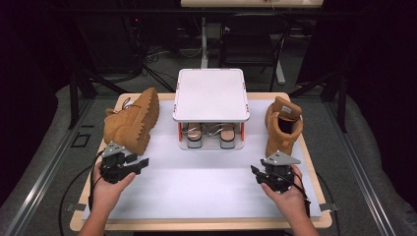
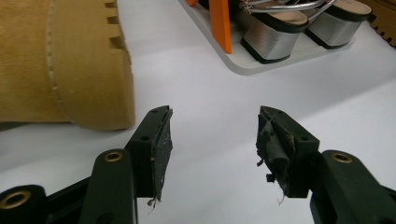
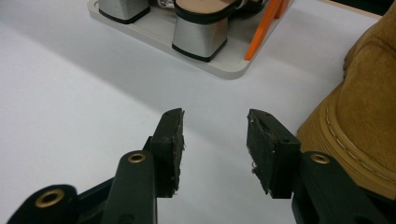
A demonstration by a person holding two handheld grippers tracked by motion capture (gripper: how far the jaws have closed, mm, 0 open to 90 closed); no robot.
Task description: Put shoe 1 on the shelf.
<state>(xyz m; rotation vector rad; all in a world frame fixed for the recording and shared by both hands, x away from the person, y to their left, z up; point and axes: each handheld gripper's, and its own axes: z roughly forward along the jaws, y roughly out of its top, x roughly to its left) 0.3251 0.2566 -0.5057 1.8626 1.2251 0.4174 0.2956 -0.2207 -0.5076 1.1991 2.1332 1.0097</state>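
At the far middle of the tabletop, a small two-level white rack with orange posts, flat top bare; on its lower shelf, side by side, a pair of sandals with tan insoles, metal straps and brushed-silver block heels edged in black. Left of the rack, a tan suede boot tipped on its side, thick ridged sole turned toward the rack. Right of the rack, the matching boot upright, opening and tongue label uppermost, heavy stitching along its welt. Near the front edge, the left gripper just before the tipped boot, fingers spread wide and holding nothing, pads worn and frayed. Right gripper close beside the upright boot, fingers likewise wide apart and empty. Smooth white mat over pale wood; beyond, a dim room with grey floor, black cables, table legs.
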